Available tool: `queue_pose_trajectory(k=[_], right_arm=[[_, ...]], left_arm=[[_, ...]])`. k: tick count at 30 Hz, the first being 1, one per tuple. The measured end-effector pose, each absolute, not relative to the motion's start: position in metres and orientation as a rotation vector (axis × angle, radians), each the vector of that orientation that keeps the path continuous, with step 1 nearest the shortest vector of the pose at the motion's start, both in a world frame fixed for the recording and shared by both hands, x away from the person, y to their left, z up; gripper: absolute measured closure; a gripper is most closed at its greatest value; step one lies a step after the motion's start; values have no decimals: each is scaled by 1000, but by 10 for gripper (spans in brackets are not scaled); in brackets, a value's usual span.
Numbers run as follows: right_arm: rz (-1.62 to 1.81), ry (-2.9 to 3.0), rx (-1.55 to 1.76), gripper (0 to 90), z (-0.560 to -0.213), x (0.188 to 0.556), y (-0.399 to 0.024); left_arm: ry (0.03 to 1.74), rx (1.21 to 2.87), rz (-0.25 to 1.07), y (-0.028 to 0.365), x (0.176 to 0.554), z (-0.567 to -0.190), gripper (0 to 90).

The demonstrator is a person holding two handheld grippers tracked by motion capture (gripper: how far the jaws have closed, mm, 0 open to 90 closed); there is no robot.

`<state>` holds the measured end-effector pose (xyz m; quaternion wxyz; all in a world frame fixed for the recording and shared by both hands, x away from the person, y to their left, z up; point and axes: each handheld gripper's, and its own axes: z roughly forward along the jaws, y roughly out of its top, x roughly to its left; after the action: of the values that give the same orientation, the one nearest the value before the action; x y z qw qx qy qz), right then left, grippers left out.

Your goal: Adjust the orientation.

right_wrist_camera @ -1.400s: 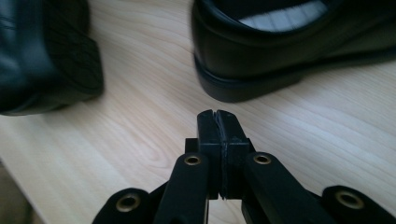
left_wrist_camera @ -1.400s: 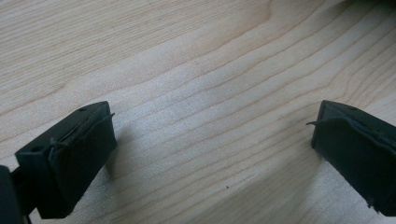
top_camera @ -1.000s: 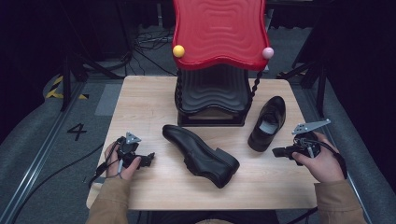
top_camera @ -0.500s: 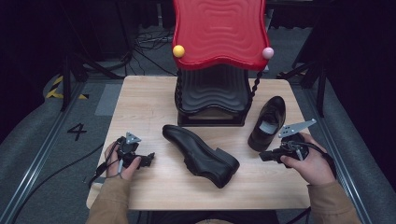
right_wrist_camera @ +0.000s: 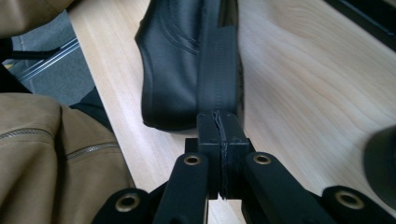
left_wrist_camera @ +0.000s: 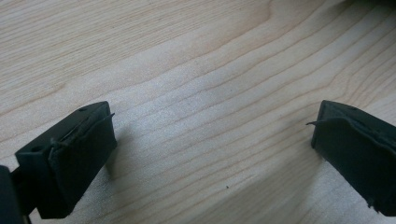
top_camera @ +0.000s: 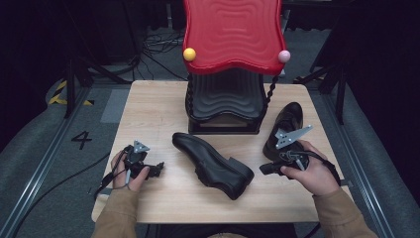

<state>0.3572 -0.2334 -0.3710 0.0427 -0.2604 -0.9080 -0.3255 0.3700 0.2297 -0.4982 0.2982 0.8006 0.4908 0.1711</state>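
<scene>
A black leather shoe point(top_camera: 210, 163) lies on its side in the middle of the wooden table point(top_camera: 153, 109), toe to the back left and heel to the front right. A second black shoe point(top_camera: 286, 126) stands upright at the right. My right gripper point(top_camera: 263, 169) is shut with nothing in it, its tip close beside the middle shoe's heel. In the right gripper view the closed right gripper point(right_wrist_camera: 223, 130) points at that shoe's heel point(right_wrist_camera: 187, 60); I cannot tell if they touch. My left gripper point(top_camera: 157, 167) rests at the front left. In its own view the left gripper point(left_wrist_camera: 210, 149) is open over bare wood.
A stand with a red wavy top point(top_camera: 230, 32) and a black wavy base point(top_camera: 225, 101) fills the back middle of the table, with a yellow ball point(top_camera: 189, 54) and a pink ball point(top_camera: 284, 56) at its corners. A tan sleeve point(right_wrist_camera: 51, 154) is near the front edge.
My right hand has moved left from beside the right shoe to the heel of the middle shoe. Its jaws stayed shut. The left hand has not moved.
</scene>
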Motion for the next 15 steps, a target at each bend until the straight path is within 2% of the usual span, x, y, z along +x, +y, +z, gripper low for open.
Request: queue_pose_trajectory(k=[15], right_arm=[[-888,-2808,-818,900,-388,365,-197]], left_arm=[[1303,2128,454,230,370,-498,1]])
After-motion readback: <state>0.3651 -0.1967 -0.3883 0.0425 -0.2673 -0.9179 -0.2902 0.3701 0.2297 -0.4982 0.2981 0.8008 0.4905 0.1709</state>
